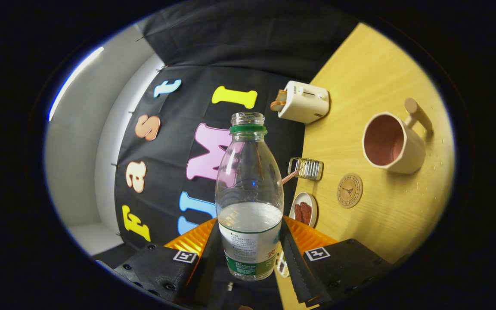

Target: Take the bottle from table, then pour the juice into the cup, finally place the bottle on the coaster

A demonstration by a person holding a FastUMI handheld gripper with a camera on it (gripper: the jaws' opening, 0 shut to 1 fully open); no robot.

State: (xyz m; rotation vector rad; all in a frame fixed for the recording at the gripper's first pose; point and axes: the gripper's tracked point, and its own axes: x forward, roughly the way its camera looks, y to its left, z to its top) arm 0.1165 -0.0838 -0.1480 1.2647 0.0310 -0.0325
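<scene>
gripping the clear plastic bottle (248, 202) at its labelled lower body, the gripper (250, 249) has both ribbed fingers pressed on it at lower centre; the bottle's long axis runs up the frame, open neck away from the fingers, liquid filling the lower part. beyond, right of centre, the round embossed coaster (349, 190) lies flat on the wooden table (385, 77); farther upper right, the faceted cup (392, 144) shows its mouth, empty.
</scene>
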